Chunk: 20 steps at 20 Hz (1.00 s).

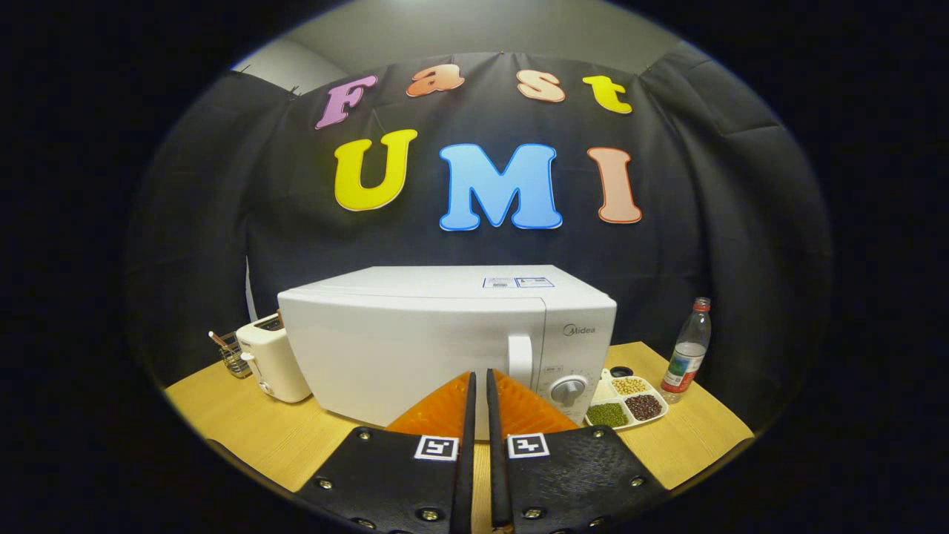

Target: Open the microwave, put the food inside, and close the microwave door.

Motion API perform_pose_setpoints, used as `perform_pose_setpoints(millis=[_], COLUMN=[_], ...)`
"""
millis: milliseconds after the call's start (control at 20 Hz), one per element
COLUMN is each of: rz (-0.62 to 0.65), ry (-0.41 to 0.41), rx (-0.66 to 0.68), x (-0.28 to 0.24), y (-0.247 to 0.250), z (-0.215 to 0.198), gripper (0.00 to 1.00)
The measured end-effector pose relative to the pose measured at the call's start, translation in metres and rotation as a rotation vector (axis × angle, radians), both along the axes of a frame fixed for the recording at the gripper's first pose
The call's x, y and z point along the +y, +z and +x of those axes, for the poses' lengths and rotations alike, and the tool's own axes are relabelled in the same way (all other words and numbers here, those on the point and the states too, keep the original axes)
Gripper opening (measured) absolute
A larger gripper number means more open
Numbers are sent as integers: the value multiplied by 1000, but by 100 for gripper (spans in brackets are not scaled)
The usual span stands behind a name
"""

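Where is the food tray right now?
In the gripper view, the tray sits on the table right of the closed microwave, beside its dial, with the bottle just beyond. The hand-held gripper, nearly shut, holds nothing.

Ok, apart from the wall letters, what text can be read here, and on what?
"Midea": on the microwave, above its dial.
Stickers on its top: too small to read.
Bottle label: blurred.
Gripper: shut, empty, fingers aimed at the microwave; its square markers carry no words.
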<state>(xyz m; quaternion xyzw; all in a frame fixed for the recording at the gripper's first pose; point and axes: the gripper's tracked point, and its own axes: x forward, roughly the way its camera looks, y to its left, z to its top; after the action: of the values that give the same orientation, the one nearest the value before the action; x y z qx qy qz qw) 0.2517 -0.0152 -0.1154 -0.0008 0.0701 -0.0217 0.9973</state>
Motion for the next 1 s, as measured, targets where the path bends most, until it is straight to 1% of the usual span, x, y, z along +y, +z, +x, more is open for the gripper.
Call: perform_pose_setpoints(millis=[250, 500, 850, 1000], rz=[-39, -9, -28, -53], ry=[46, 79, 73, 48], rx=[-63, -68, -115, -148], x=[2, 1, -9, -15], y=[35, 48, 91, 102], z=[-71, -128, -157, -169], gripper=[10, 10, 10, 10])
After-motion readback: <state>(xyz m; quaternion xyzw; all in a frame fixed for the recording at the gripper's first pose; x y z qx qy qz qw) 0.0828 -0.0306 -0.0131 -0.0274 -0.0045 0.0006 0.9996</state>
